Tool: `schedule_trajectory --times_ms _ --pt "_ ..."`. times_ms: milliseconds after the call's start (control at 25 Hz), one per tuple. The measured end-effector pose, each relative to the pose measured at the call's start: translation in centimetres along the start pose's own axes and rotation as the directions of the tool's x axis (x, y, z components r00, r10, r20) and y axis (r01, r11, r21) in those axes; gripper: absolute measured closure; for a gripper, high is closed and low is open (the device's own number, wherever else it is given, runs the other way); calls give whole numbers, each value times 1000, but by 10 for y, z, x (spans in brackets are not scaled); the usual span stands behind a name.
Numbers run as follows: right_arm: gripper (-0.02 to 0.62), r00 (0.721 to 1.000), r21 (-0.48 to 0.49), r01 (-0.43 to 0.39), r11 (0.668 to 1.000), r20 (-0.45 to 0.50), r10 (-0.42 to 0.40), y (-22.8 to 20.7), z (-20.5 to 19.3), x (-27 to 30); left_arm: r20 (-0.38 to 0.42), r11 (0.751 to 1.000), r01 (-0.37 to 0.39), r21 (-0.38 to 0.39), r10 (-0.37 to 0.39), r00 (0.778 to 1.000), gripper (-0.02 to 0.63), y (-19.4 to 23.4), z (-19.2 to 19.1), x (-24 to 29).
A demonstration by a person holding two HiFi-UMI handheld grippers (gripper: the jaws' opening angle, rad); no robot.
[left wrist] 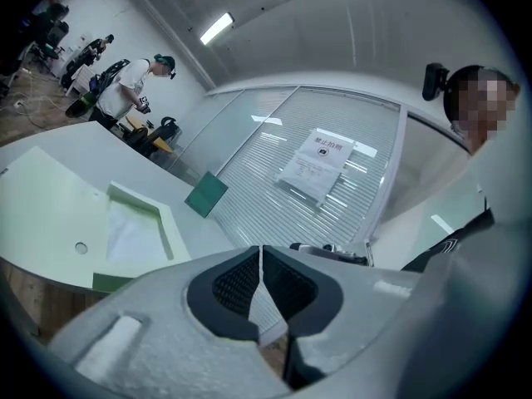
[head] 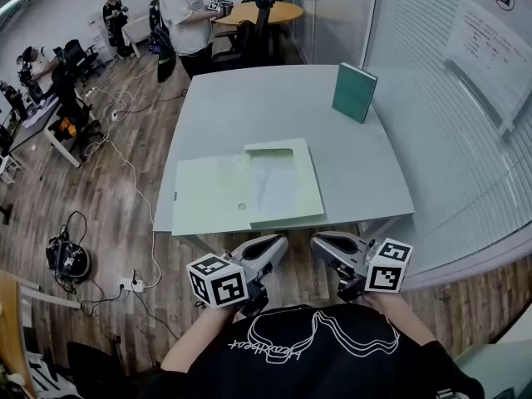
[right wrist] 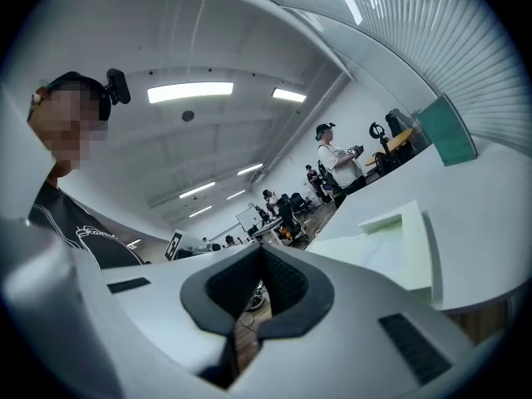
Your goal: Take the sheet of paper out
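A pale green folder (head: 208,198) lies open near the front edge of the grey table (head: 274,98). A white sheet of paper (head: 274,183) rests in its right half, under a green cover with a cut-out. Both grippers hang in front of the table, below its edge and close to the person's chest, tips turned toward each other. My left gripper (head: 278,242) is shut with nothing in it, and so is my right gripper (head: 317,241). The left gripper view shows the folder (left wrist: 50,214) and sheet (left wrist: 129,231) at left. The right gripper view shows the sheet (right wrist: 386,252) at right.
A dark green book (head: 355,91) stands upright at the table's far right. A glass wall with blinds (head: 465,140) runs along the right. Cables and a power strip (head: 133,284) lie on the wooden floor at left. People, chairs and a round wooden table (head: 262,12) are further back.
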State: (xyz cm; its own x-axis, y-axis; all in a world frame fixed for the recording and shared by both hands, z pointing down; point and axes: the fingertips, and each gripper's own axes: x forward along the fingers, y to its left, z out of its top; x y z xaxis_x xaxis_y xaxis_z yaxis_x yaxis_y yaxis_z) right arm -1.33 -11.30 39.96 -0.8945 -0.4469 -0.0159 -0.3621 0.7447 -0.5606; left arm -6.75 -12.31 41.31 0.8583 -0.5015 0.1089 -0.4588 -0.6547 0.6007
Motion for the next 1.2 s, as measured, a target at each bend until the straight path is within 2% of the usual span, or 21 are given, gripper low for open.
schedule_trajectory --times_ms 200,400,520,840,1000,1080,1200 --pt "588 1000 -31 17 999 -15 -17 -12 9 10 -1 1000 4 -16 -4 1000 592 18 16 8" --pt "588 1000 -9 21 1000 -16 -21 -30 12 16 1 1000 -27 -14 27 1000 589 36 19 14" --pt "587 1000 17 4 1000 -26 -4 -44 15 28 10 999 -26 -29 27 1000 546 49 23 16" --pt "588 997 51 -20 999 -67 23 -103 40 65 23 986 -163 -42 164 986 471 119 57 39" --pt "588 996 82 -16 997 -90 23 -137 45 77 24 975 -203 -89 206 978 453 156 67 55" --pt "588 995 94 -10 996 -98 19 -151 48 79 10 969 -226 -98 228 974 445 171 69 61" --pt "588 995 109 -1 994 -100 12 -171 55 86 -35 960 -270 -71 268 963 434 198 69 70"
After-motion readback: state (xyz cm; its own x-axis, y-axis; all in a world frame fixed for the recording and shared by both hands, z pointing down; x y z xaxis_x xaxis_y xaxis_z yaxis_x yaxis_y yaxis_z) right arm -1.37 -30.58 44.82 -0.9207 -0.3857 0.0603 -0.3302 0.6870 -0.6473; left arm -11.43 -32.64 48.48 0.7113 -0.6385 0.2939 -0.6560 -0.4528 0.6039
